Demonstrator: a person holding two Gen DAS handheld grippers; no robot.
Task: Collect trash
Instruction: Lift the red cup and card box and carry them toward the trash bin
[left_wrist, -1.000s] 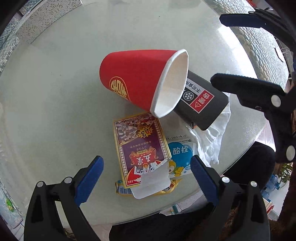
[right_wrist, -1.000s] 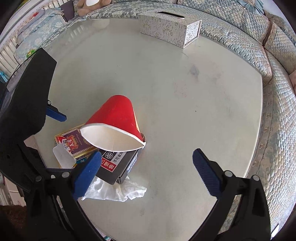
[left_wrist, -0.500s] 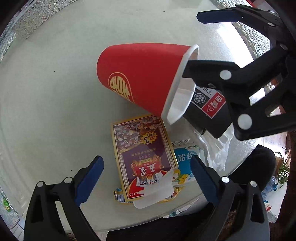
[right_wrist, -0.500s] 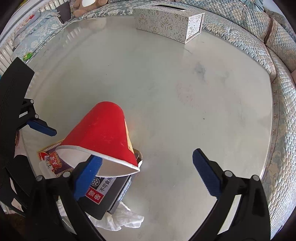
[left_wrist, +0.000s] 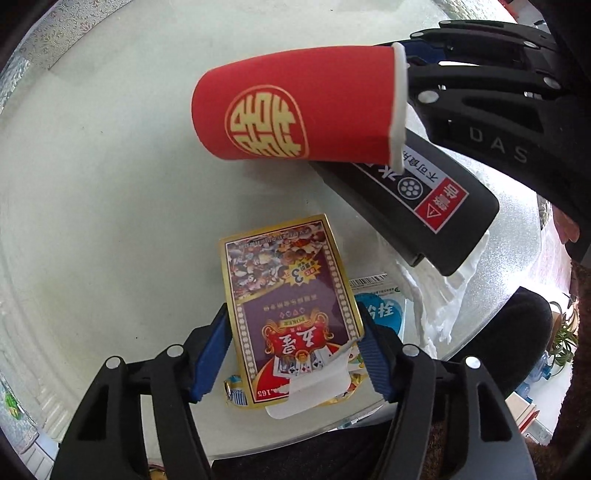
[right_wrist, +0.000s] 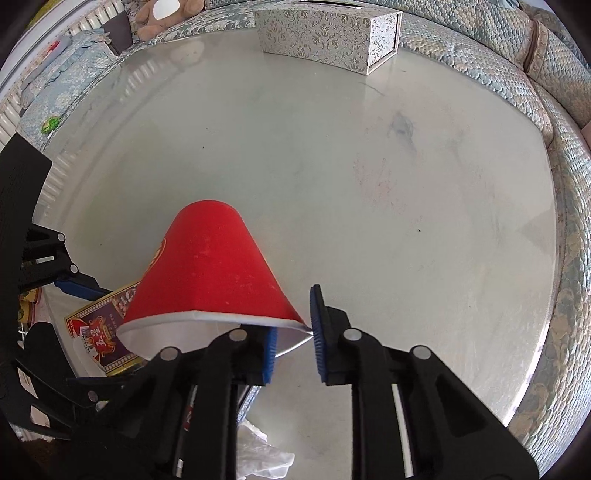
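Observation:
A red paper cup (left_wrist: 295, 107) with a gold emblem lies on its side over a black box (left_wrist: 417, 206). My right gripper (right_wrist: 293, 339) has closed on the cup's rim (right_wrist: 291, 325), one finger inside the mouth and one outside. My left gripper (left_wrist: 291, 350) has closed on the sides of a gold-and-purple playing-card box (left_wrist: 291, 306) on the glass table (left_wrist: 92, 221). A blue-and-white wrapper (left_wrist: 380, 310) and a crumpled white tissue (left_wrist: 439, 299) lie beside the card box. The card box also shows in the right wrist view (right_wrist: 99, 332).
A patterned tissue box (right_wrist: 328, 35) stands at the table's far edge. A quilted sofa (right_wrist: 554, 74) curves around the table (right_wrist: 406, 184). The table's near edge runs just below the trash pile. The right gripper body (left_wrist: 498, 92) reaches in over the black box.
Both grippers were wide open and have closed: the left on the card box, the right on the cup's rim. The cup has tipped and lifted a little.

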